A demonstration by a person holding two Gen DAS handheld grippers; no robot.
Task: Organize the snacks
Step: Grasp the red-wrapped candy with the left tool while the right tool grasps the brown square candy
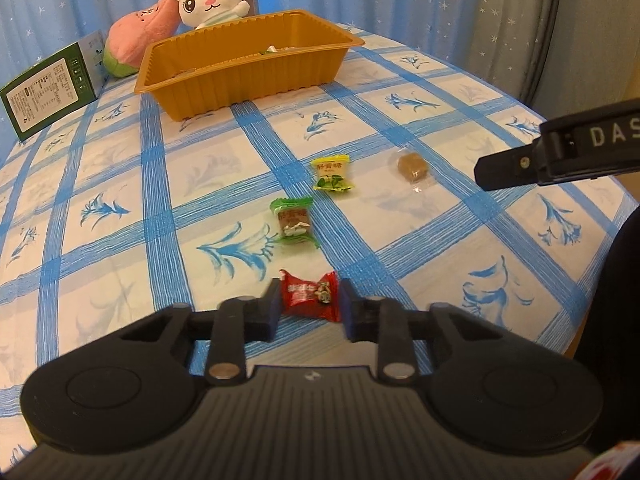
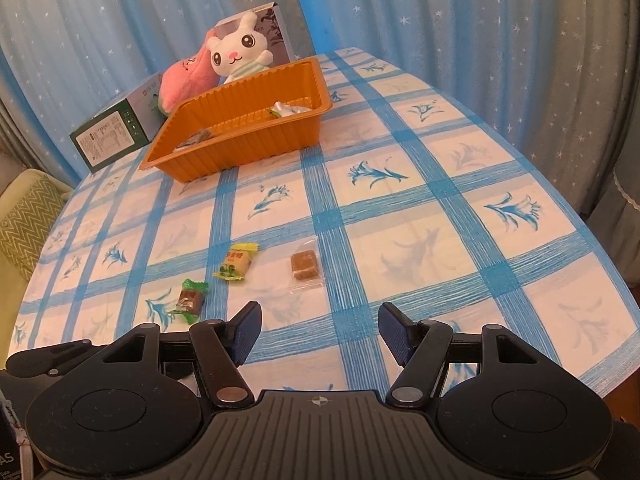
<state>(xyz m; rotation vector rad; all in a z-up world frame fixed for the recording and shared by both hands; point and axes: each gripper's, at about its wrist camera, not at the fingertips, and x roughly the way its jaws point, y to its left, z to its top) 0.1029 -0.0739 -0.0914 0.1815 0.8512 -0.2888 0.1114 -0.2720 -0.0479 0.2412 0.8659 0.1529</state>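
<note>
Between left gripper fingers: red candy.

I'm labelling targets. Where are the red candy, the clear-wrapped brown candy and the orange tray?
red candy (image 1: 310,296), left wrist view, wrapper middle.
clear-wrapped brown candy (image 2: 303,265), right wrist view, brown block.
orange tray (image 2: 240,148), right wrist view, front wall.

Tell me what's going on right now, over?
Left gripper shut on red candy. Right gripper open, holding nothing. Three candies loose on tablecloth; orange tray ahead, path unobstructed.
</note>
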